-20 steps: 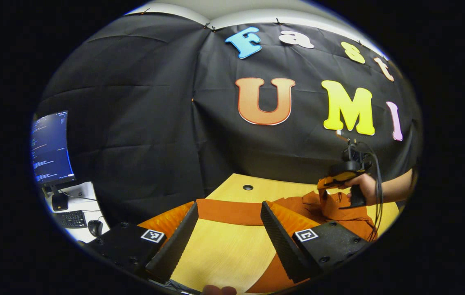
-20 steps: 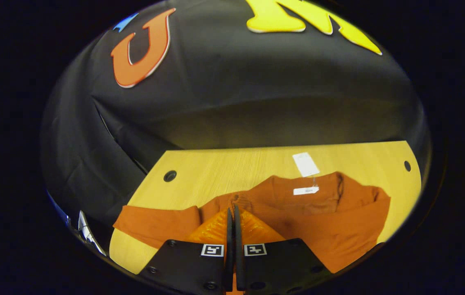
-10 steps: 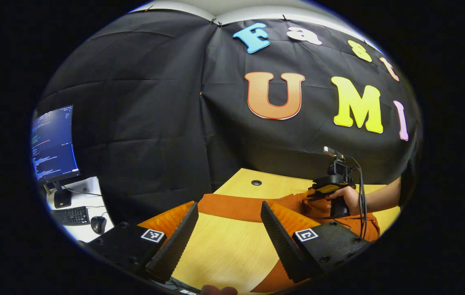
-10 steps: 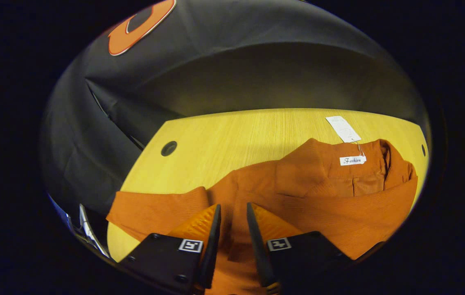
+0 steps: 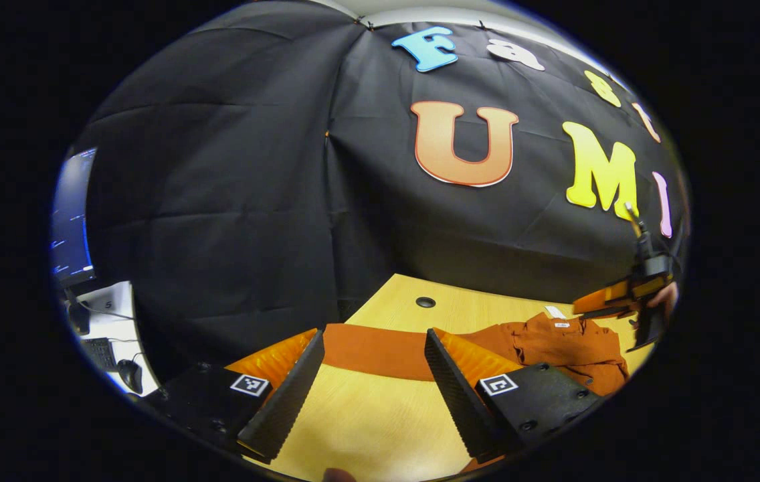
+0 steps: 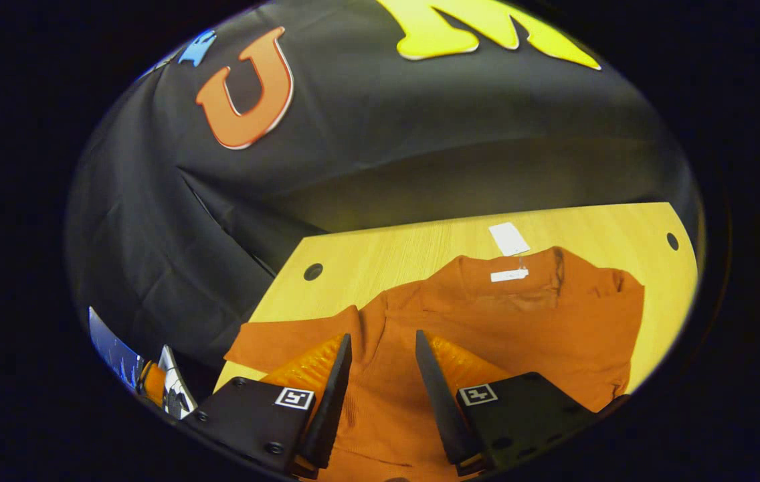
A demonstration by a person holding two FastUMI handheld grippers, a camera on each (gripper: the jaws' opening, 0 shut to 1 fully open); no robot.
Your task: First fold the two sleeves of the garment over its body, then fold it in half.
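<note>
An orange garment (image 6: 527, 328) lies on the wooden table (image 6: 407, 251), collar and white tag (image 6: 508, 239) at the far side. One sleeve (image 6: 279, 345) stretches flat to the left. My right gripper (image 6: 383, 336) hovers open over the body near that shoulder, with nothing between its fingers. In the left gripper view the sleeve (image 5: 373, 348) crosses just beyond my left gripper (image 5: 374, 335), which is open and holds nothing. The garment's body (image 5: 557, 341) lies to the right, with the right gripper (image 5: 641, 298) above its far edge.
The table has round cable holes (image 6: 313, 271) near its back corners. Black cloth walls the booth behind it. A monitor (image 5: 72, 221), keyboard (image 5: 100, 353) and mouse (image 5: 129, 375) sit on a side desk at the left.
My right gripper has gone from shut on bunched fabric to open, and has drawn back to the right. The cloth now lies flatter. My left gripper stays open and has turned slightly.
</note>
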